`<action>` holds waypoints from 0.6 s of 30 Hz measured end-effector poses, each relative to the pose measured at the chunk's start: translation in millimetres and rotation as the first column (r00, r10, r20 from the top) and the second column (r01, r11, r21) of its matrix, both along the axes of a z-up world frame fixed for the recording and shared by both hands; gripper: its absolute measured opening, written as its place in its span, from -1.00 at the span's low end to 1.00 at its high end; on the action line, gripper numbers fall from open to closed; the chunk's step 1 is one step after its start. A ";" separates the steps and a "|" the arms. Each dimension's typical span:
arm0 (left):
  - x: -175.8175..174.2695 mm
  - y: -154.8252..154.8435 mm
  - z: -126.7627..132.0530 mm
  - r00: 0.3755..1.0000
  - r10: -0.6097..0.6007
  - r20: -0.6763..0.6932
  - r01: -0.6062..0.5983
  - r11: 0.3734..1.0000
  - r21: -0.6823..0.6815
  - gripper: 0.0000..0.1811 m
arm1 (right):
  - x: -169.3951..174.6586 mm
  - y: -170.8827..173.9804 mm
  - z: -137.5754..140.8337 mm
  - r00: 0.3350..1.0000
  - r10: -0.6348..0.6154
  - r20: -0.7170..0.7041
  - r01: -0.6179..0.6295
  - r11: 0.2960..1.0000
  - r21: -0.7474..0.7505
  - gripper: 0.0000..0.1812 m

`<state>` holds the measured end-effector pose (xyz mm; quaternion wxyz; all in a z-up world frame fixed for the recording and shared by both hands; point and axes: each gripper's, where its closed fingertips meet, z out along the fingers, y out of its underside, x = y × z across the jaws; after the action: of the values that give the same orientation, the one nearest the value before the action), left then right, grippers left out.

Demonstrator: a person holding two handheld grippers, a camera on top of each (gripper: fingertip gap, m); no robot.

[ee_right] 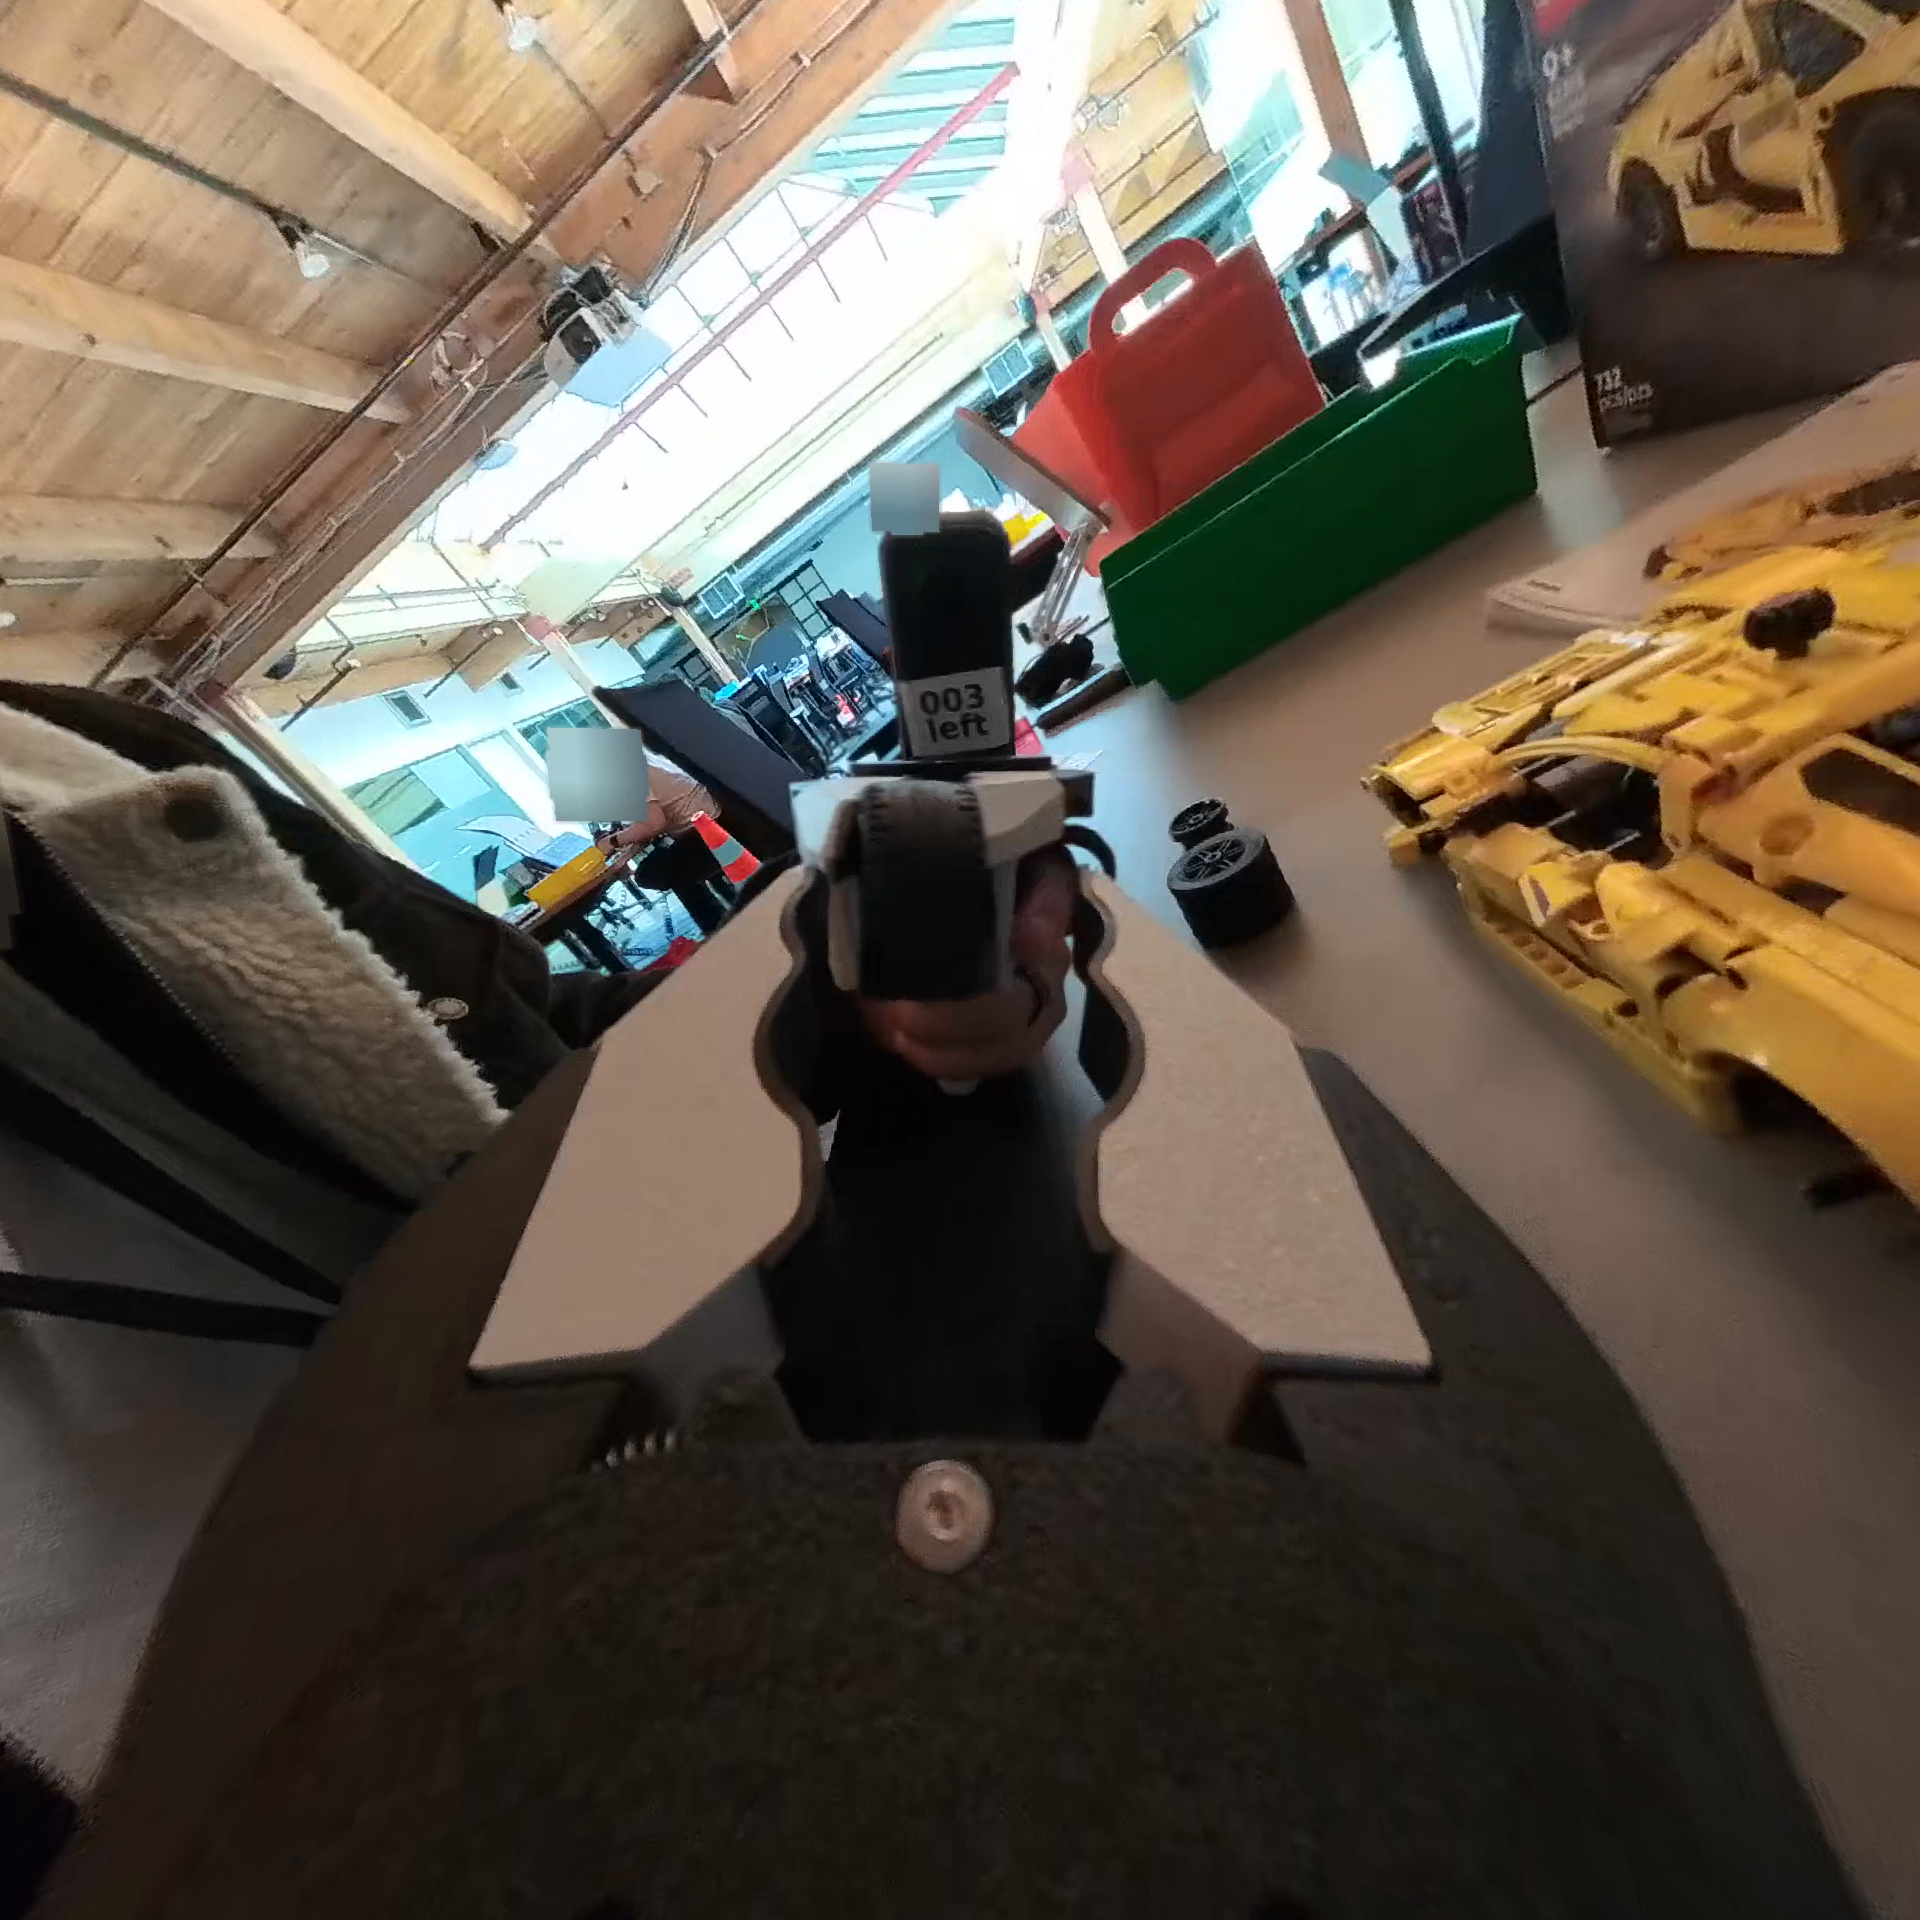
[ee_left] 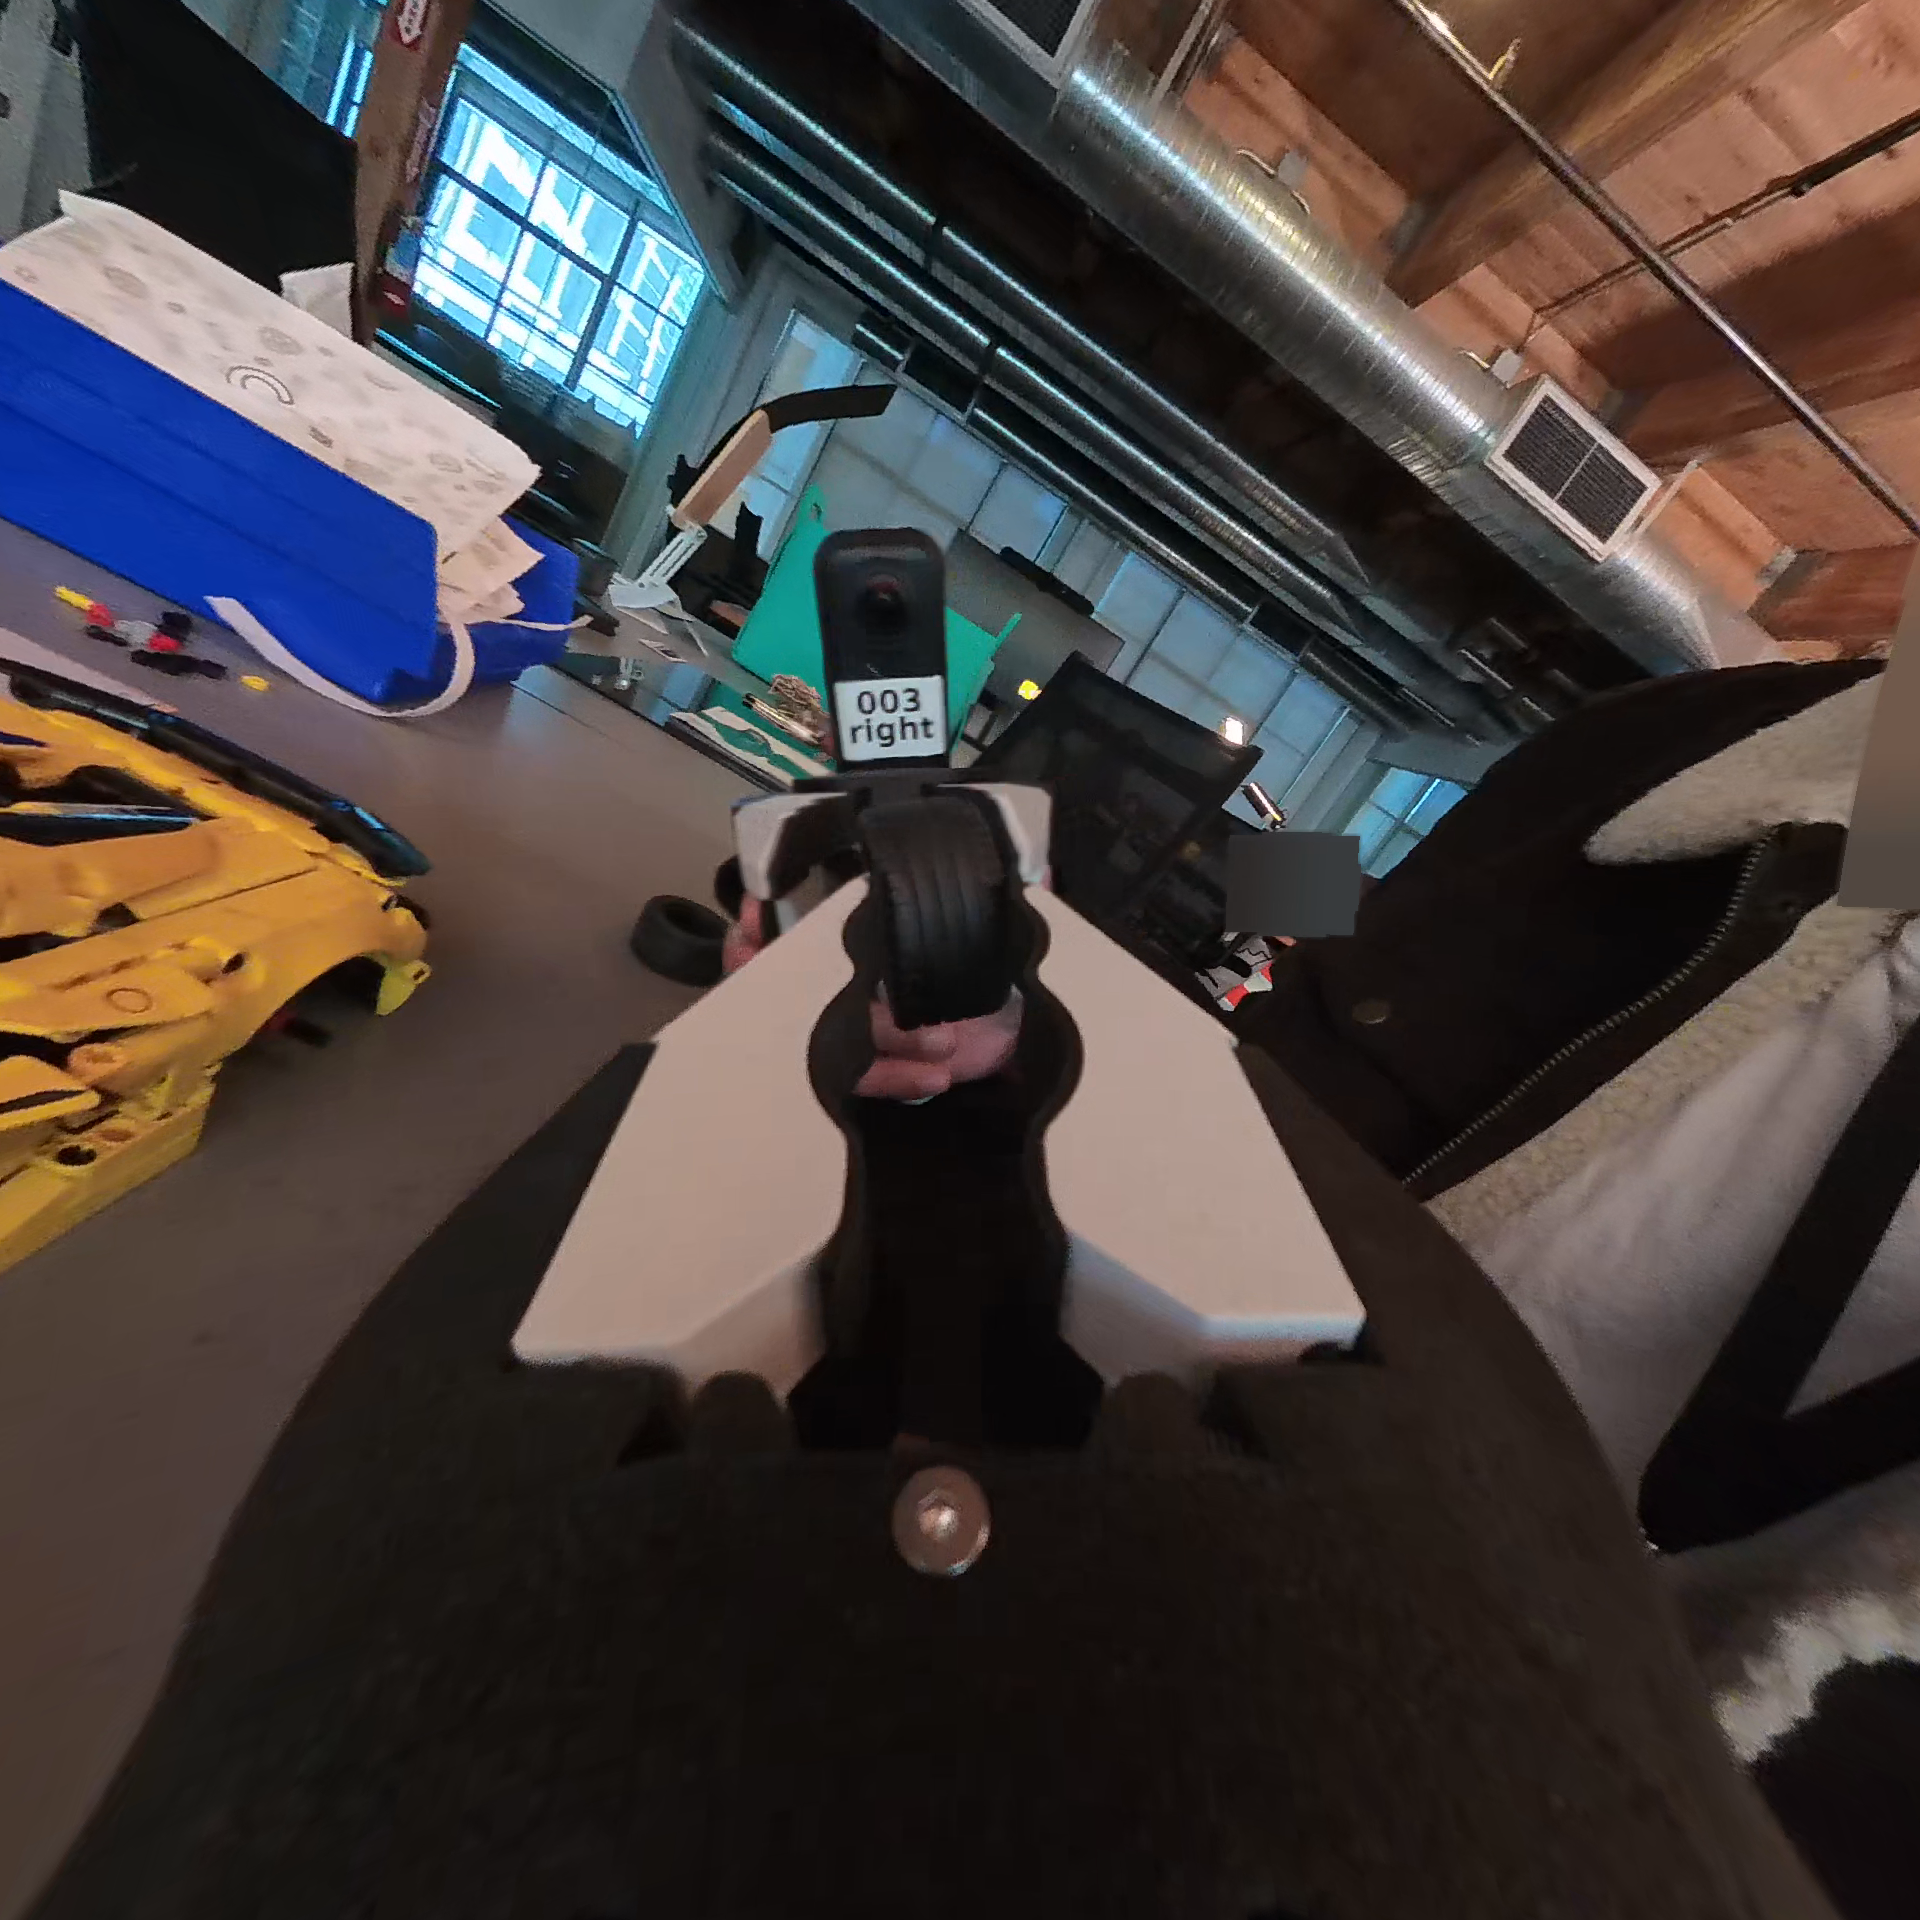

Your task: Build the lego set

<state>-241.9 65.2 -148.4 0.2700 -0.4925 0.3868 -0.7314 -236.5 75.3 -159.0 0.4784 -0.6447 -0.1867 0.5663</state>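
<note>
Both claws (ee_left: 940, 914) (ee_right: 914, 904) pinch ribbed rubber tyre (ee_left: 935, 935).

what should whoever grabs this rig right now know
Left gripper: shut on a tyre, held in the air.
Right gripper: tip to tip with the left at the same tyre; whether it grips is unclear.
Car: yellow body largely built, on the table, no wheels visible in its arches.
Spare wheels: on the table beside the car.
Left: finish the held tyre, then fit the wheels to the car, likely.
</note>
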 end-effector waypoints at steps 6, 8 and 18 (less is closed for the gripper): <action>-1.3 -1.9 2.3 1.000 -0.025 0.017 0.026 0.999 -0.030 -0.74 | -3.4 -9.3 0.3 0.995 0.091 -0.031 -0.092 0.995 -0.037 -0.75; 0.8 0.1 -1.5 1.000 -0.001 -0.005 0.001 1.000 -0.010 -0.74 | -0.6 -6.5 -2.3 0.997 0.072 -0.008 -0.072 0.995 -0.063 -0.77; 14.1 18.0 -27.0 0.966 0.199 -0.164 -0.171 0.971 0.167 -0.75 | 12.6 12.2 -15.2 0.982 -0.120 0.144 0.128 0.991 -0.047 -0.79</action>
<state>-227.8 83.3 -175.5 0.3378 -0.5687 0.4161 -0.6239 -223.9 87.5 -174.2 0.4798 -0.7068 -0.1637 0.4934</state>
